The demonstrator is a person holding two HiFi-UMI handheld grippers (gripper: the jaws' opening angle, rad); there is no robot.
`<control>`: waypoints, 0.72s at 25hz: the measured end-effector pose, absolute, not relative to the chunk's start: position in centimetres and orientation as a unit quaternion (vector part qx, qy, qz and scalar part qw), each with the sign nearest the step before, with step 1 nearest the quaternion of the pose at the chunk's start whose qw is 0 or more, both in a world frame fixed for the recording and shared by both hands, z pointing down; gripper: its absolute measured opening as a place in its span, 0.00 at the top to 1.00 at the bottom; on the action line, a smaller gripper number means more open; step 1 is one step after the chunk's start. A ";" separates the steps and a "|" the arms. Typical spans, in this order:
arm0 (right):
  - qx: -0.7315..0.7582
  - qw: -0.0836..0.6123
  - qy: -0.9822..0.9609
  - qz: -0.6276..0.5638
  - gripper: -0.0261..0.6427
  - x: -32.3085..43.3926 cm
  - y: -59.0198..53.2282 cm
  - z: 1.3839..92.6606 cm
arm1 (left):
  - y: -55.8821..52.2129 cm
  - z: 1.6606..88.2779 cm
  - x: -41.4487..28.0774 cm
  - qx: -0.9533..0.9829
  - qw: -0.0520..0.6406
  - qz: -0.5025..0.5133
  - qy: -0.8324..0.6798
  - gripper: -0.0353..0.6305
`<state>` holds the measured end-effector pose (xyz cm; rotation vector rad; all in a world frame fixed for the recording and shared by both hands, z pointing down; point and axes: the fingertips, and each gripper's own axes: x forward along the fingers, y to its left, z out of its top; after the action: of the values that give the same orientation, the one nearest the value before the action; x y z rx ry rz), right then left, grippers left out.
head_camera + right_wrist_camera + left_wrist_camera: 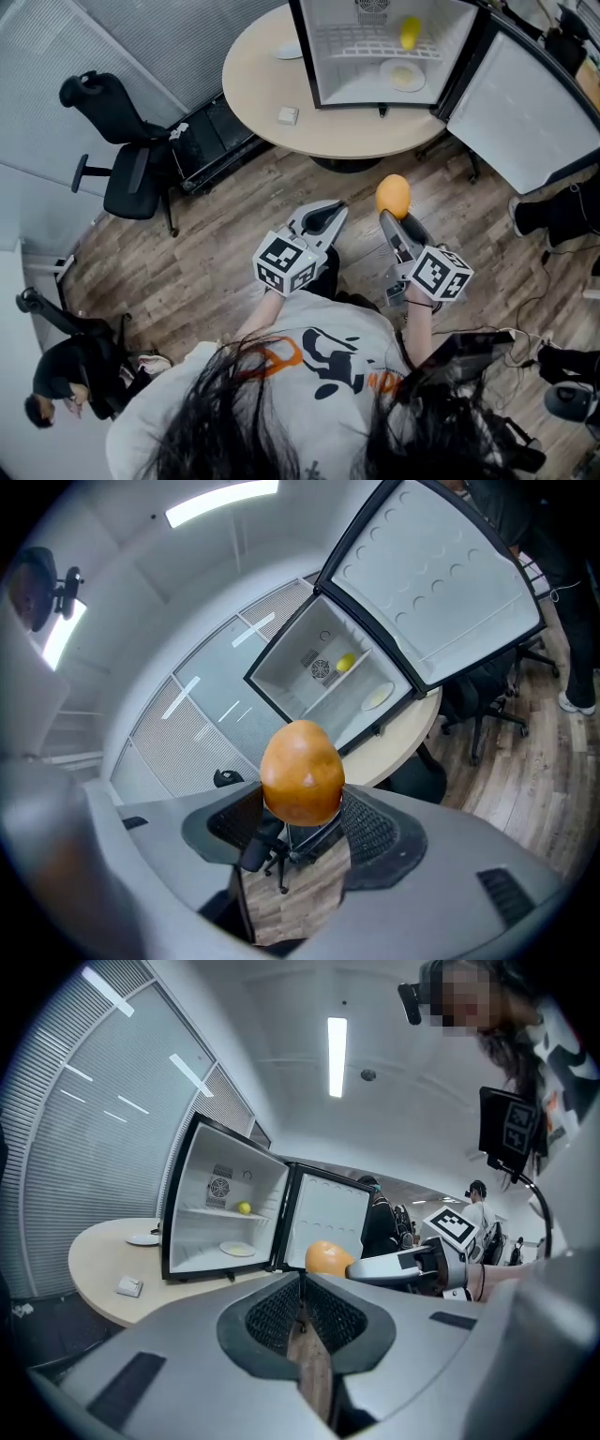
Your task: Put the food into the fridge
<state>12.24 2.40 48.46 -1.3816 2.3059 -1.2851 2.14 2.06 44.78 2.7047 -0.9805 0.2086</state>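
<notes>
- My right gripper (391, 212) has the food (393, 196) pinched between its two jaws. The jaws stand wide apart because the food is fat, and both dark pads press on its sides.
- From the right gripper view, the food (302, 772) is orange, smooth and a bit shiny, shaped like a big egg with the narrow end up. It has one small bright spot of light on it. (I cannot tell which fruit it is.)
- The food is up in the air over the wooden floor (216, 253), in front of the round table (262, 89), and well apart from the fridge (349, 64).
- My left gripper (336, 210) is just beside the right one. Its jaws are pressed together at the tips with nothing in them; I only see a thin strip of floor through the slit in the left gripper view (300, 1281).
- The small fridge stands on the table with its door (525, 112) swung wide open to the right.
- Inside the fridge, a little yellow thing (410, 32) sits on the upper wire shelf, and a pale plate (403, 75) lies on the bottom.
- On the table, to the left of the fridge, there is a small white box (288, 115) and a white dish (289, 52).
- A black office chair (122, 141) stands off to the left on the floor.
</notes>
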 end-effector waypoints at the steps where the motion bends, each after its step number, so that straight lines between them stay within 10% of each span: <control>1: -0.462 0.080 0.771 -0.430 0.56 12.2 1.8 48.6 | 1.6 44.9 2.2 0.931 0.126 0.074 -0.334 0.93; 18: -0.481 0.074 0.767 -0.418 0.56 7.1 -15.5 46.4 | -15.8 43.3 -1.8 0.948 0.106 0.066 -0.294 0.93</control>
<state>7.10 -15.54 46.45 -1.4441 2.3024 -1.2556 -1.85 -15.79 43.33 2.7918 -0.8660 0.1949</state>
